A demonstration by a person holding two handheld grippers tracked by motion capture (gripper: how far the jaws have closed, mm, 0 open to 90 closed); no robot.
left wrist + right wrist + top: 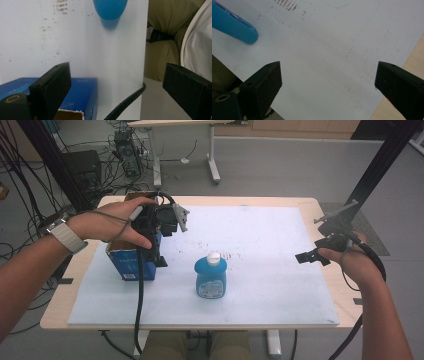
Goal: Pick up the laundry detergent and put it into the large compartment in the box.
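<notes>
The left tongs hang released over the open blue box at the desk's left side, gripping nothing. The blue bottle stands upright mid-desk, near the box. The right tongs hover released at the right edge.

A wooden table with a white mat stands on a grey floor. Behind it are a white-legged desk, a computer tower and tangled cables; black frame posts flank the table
</notes>
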